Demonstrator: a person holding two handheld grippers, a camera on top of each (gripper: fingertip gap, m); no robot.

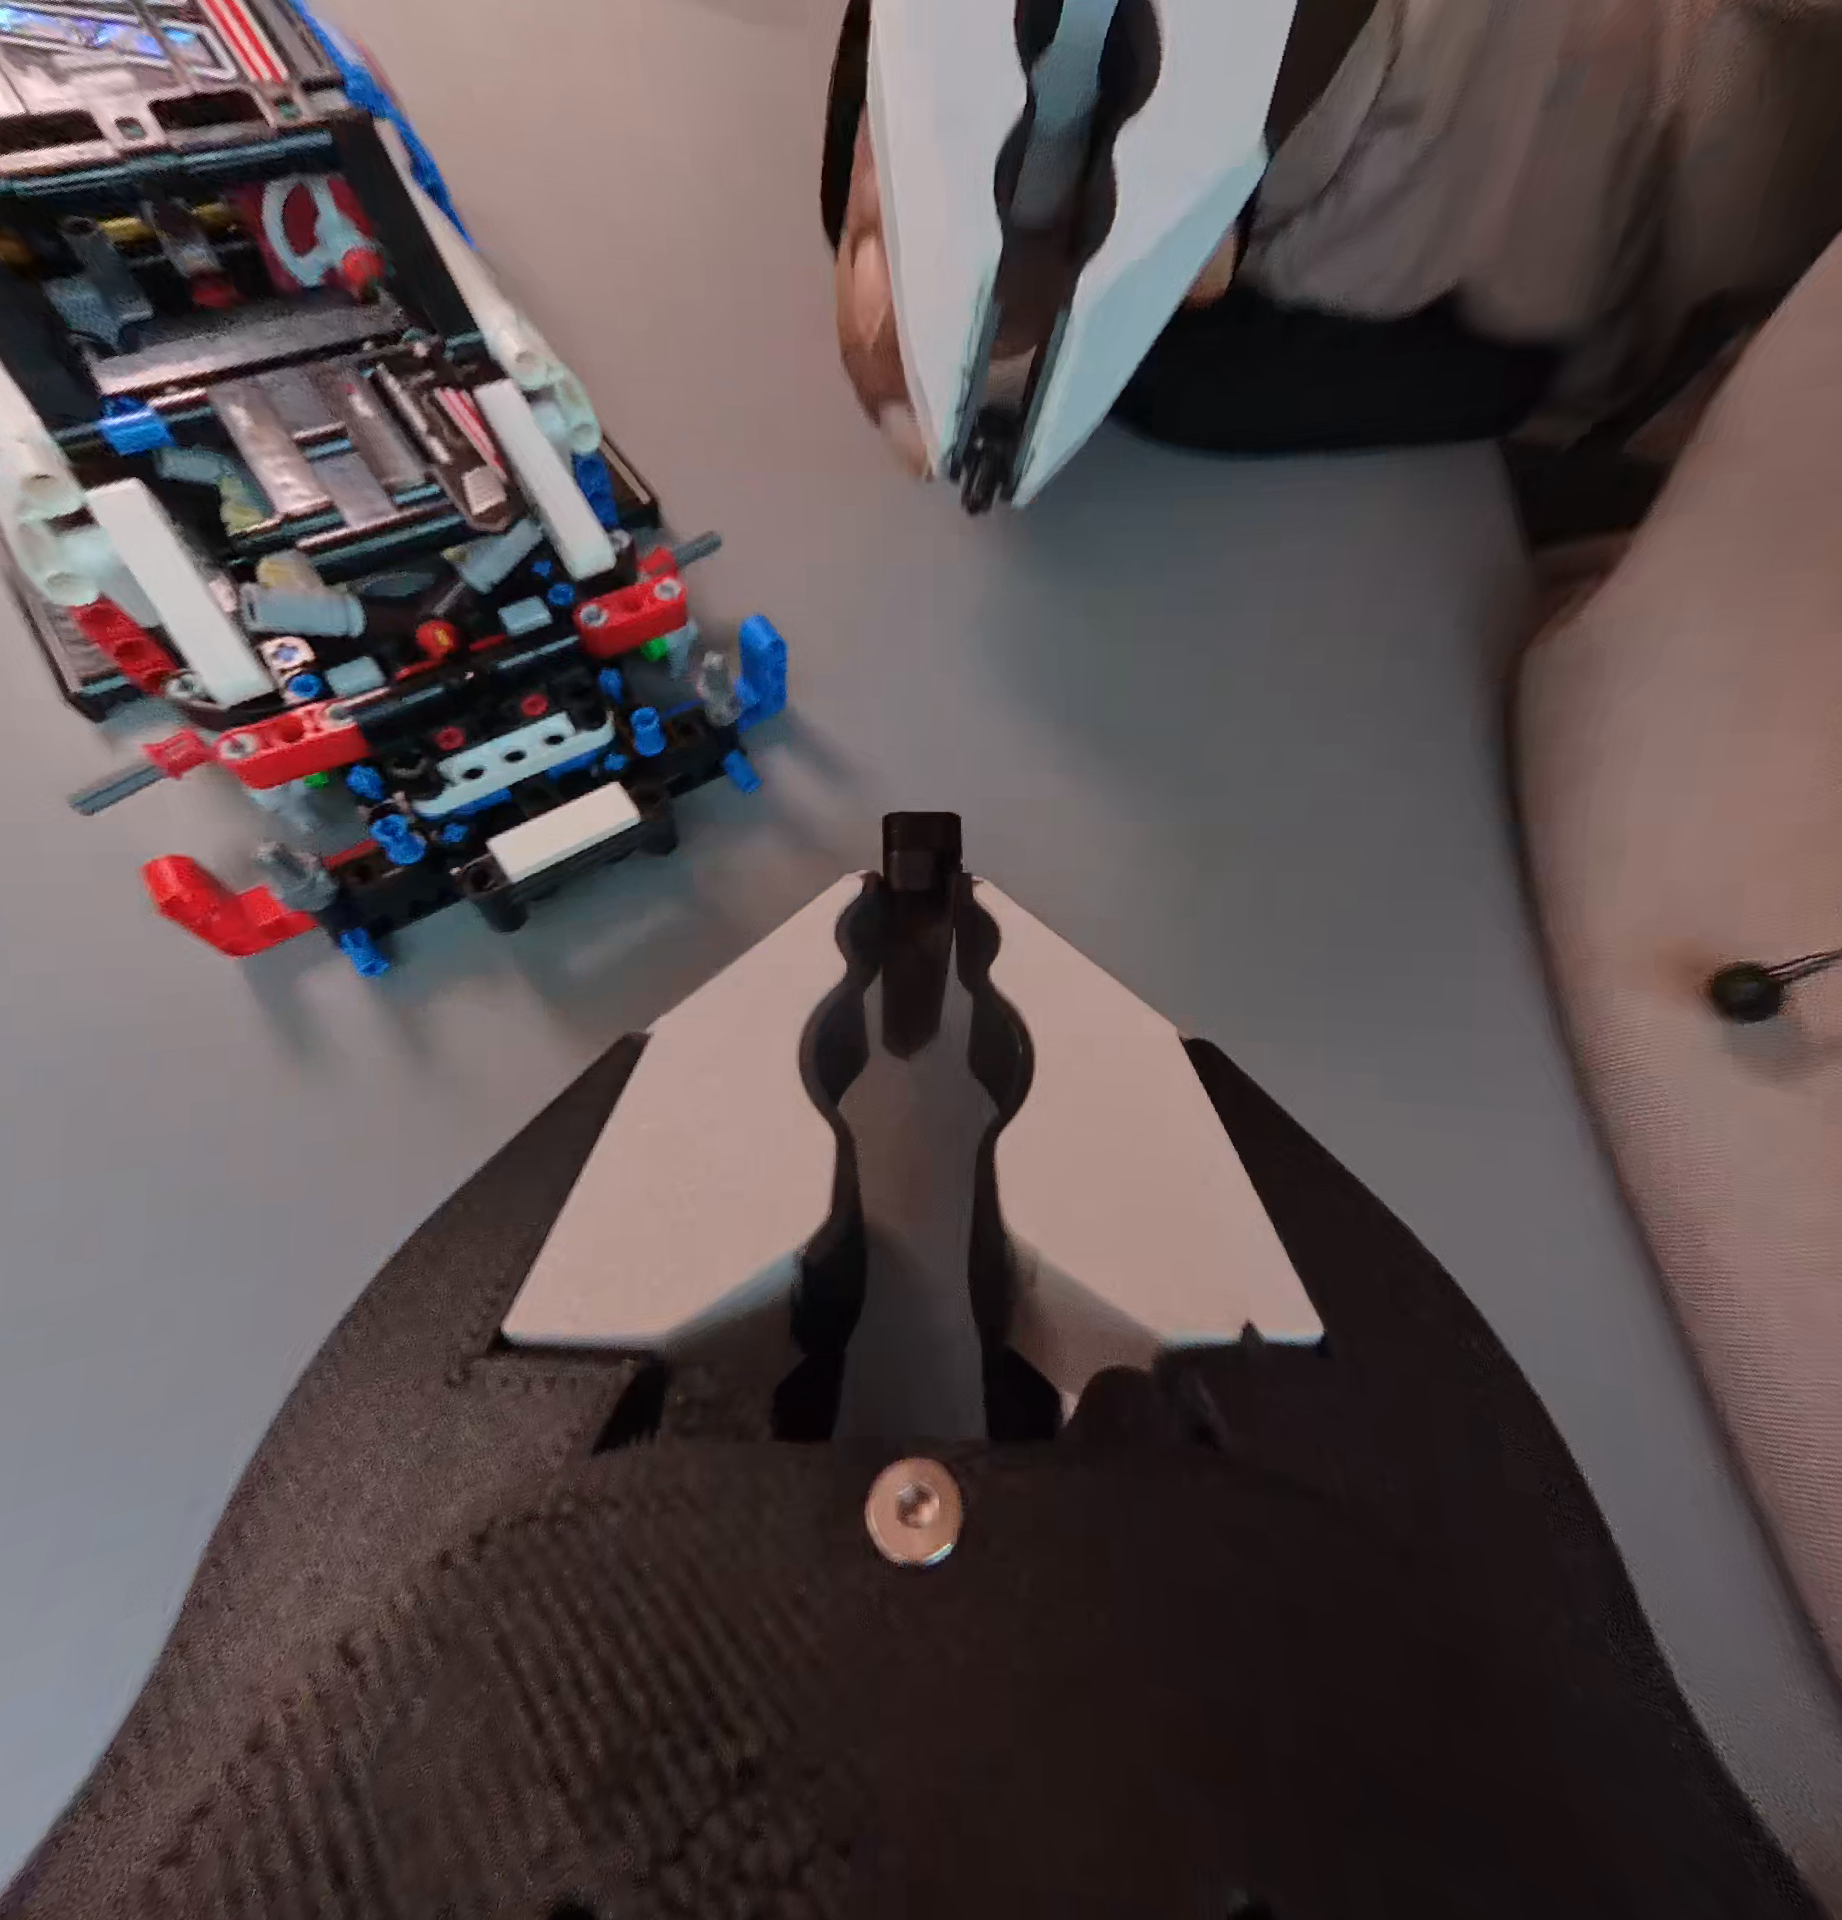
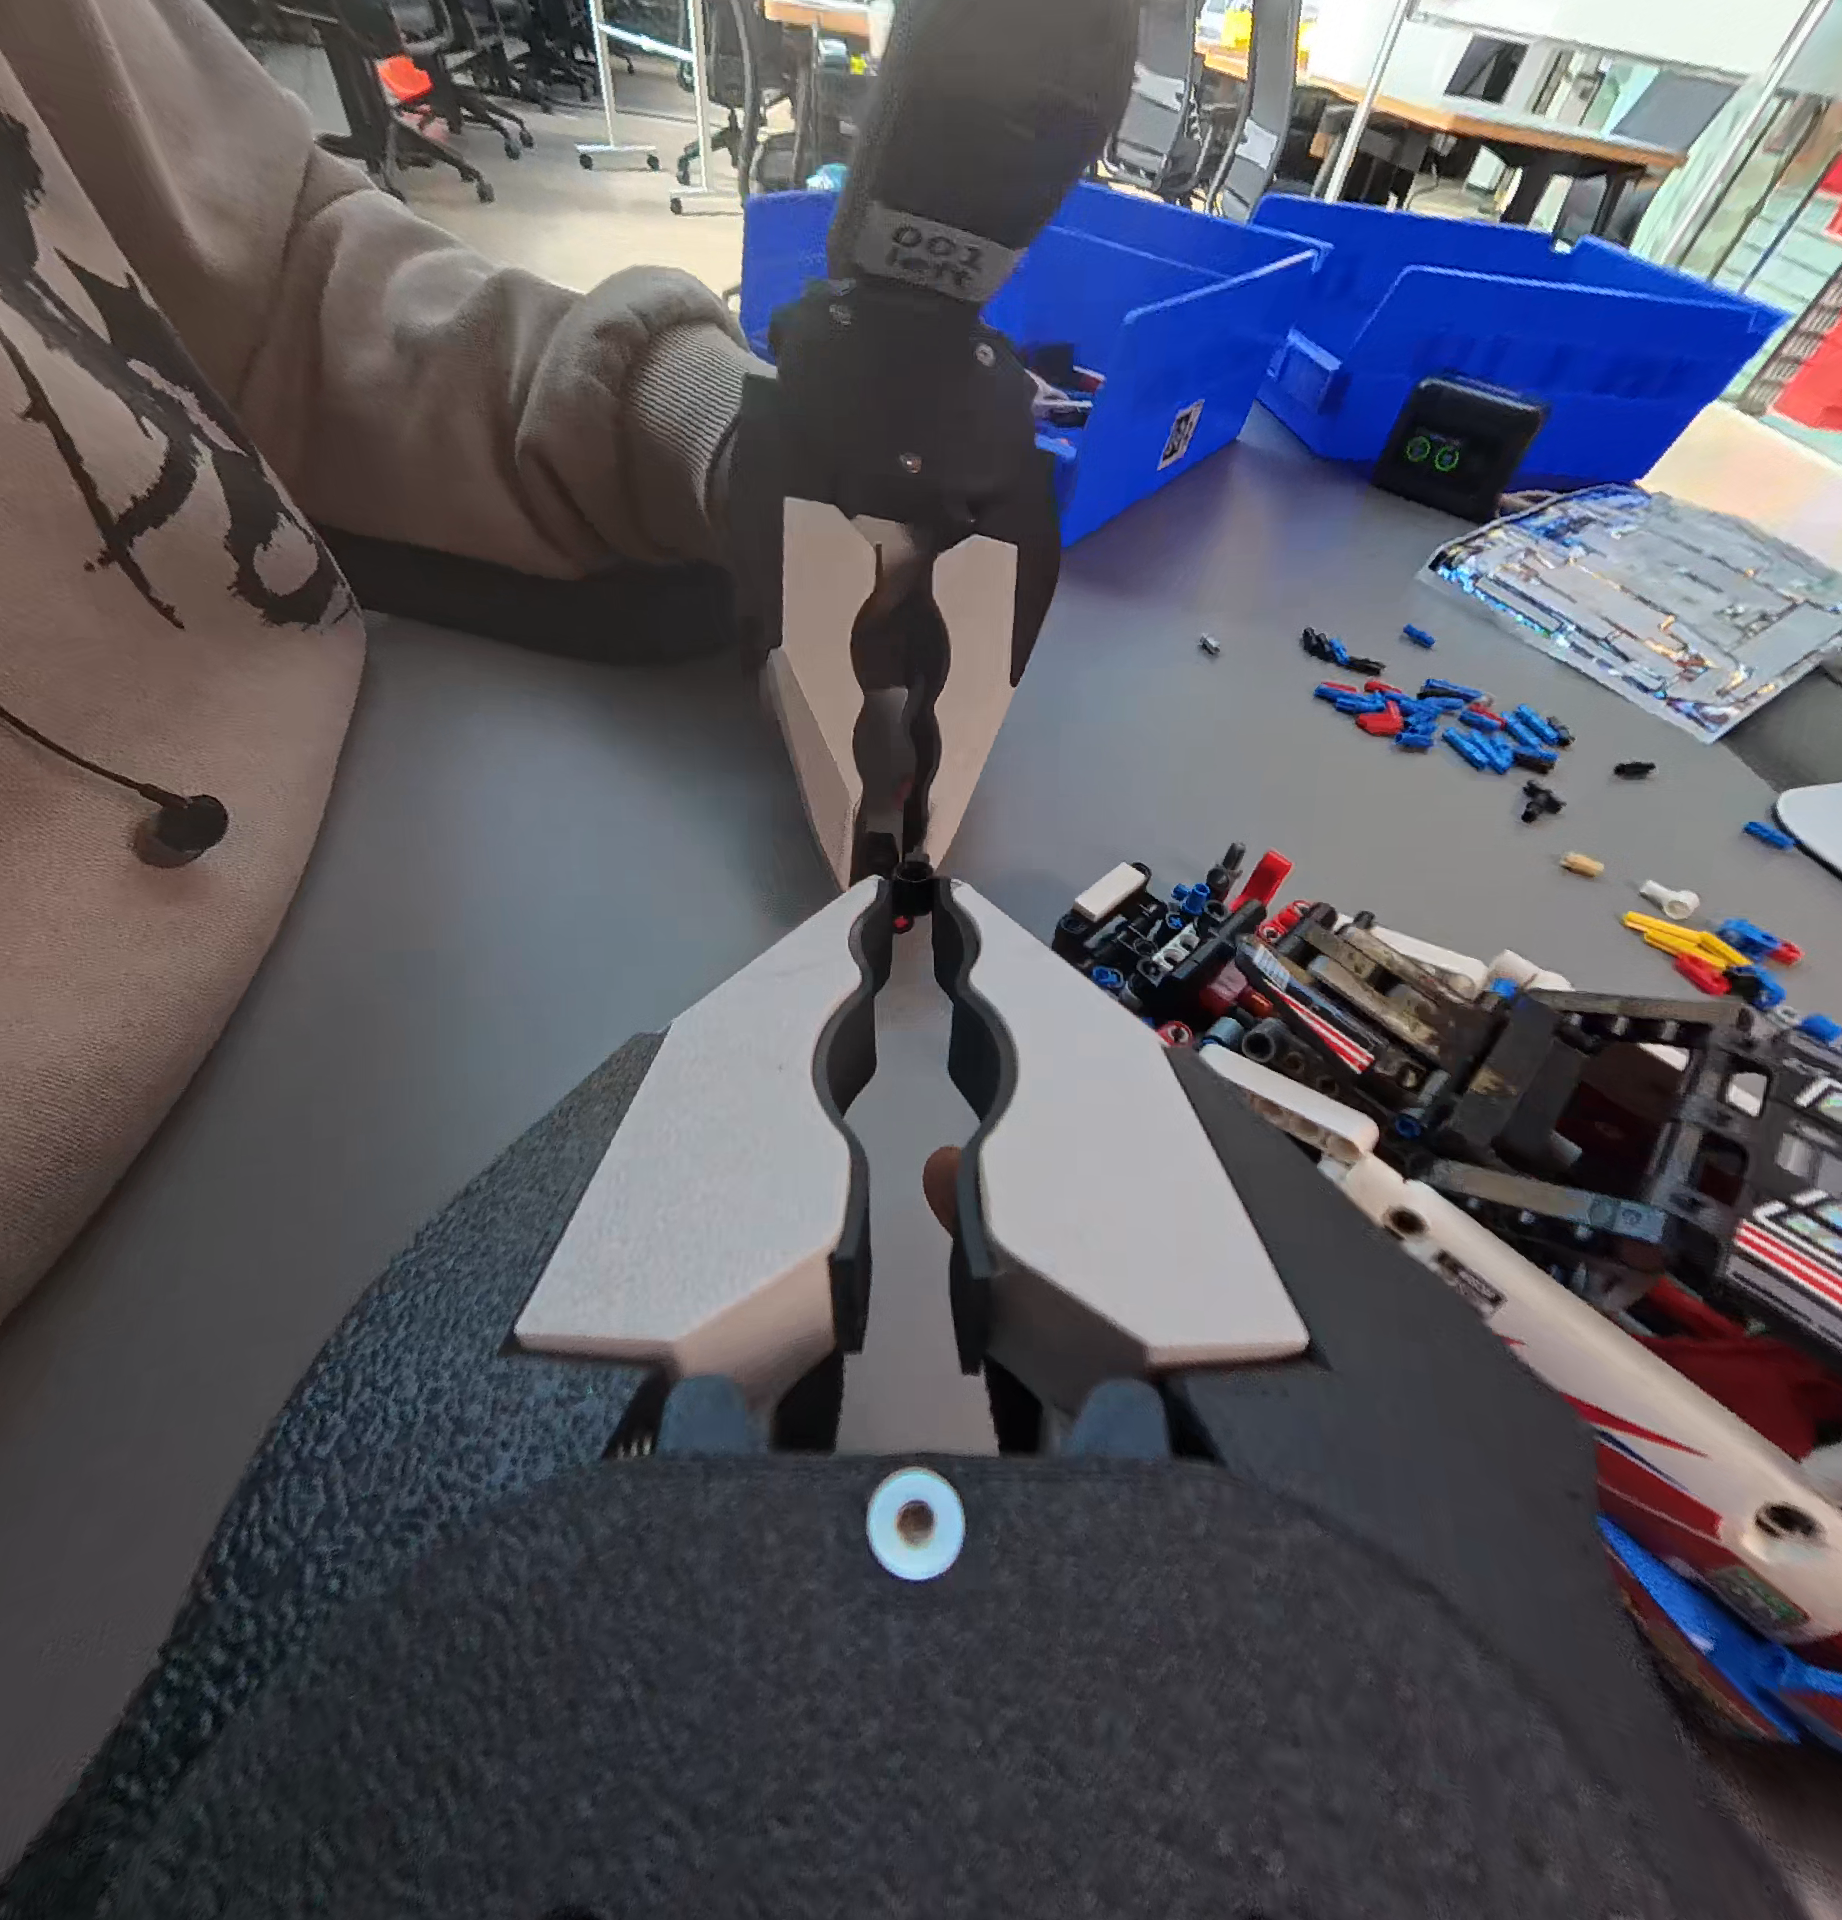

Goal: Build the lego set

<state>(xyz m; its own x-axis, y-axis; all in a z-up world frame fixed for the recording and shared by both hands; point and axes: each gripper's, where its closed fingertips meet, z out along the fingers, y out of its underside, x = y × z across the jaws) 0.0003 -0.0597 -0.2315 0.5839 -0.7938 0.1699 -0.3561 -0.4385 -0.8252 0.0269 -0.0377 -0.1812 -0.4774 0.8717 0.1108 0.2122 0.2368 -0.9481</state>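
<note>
A partly built Lego car (image 1: 325, 540) in black, white, red and blue stands on the grey table (image 1: 1156, 727); it also shows in the right wrist view (image 2: 1468, 1122). My left gripper (image 1: 917, 894) is shut on a long black Lego piece (image 1: 919, 862) that sticks out past its tips. My right gripper (image 2: 912, 894) is shut on a small black pin (image 2: 912, 871). The two grippers face each other tip to tip above the table beside the car's end. The right gripper shows farther off in the left wrist view (image 1: 984, 483), the left gripper in the right wrist view (image 2: 889, 842).
Loose blue, red and black pins (image 2: 1447, 717) lie behind the car, with yellow and red pieces (image 2: 1696, 951) to the right. Two blue bins (image 2: 1156, 343), a small black device (image 2: 1457, 447) and an open instruction booklet (image 2: 1644, 603) stand farther back. A person's beige sleeve (image 2: 429, 416) rests on the table.
</note>
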